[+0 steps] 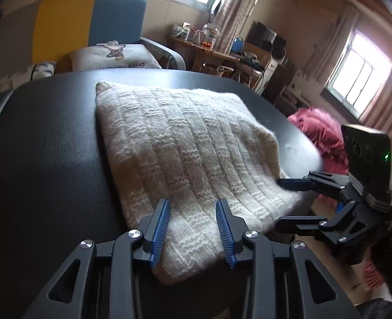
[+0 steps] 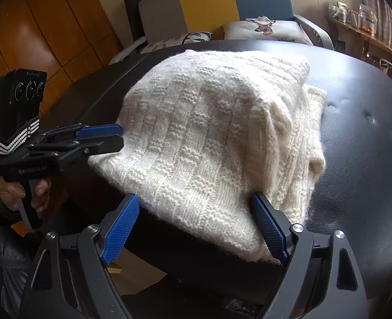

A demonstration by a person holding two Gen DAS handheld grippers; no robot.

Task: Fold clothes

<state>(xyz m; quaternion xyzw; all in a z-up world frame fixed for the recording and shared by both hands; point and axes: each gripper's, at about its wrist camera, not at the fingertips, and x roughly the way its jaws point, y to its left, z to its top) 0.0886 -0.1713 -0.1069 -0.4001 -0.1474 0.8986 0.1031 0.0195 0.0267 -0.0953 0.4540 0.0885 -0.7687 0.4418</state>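
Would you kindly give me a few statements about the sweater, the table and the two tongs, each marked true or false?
1. The cream knitted sweater lies folded on a black table. True.
2. The right tongs are shut tight on nothing. False: their blue pads stand wide apart, with the sweater's near edge between them.
3. The left tongs hover at the sweater's near edge with their pads apart. True.
4. The sweater is bright red. False: it is cream white; the red fabric lies beyond the table.
5. A pillow with printed lettering lies behind the table. True.
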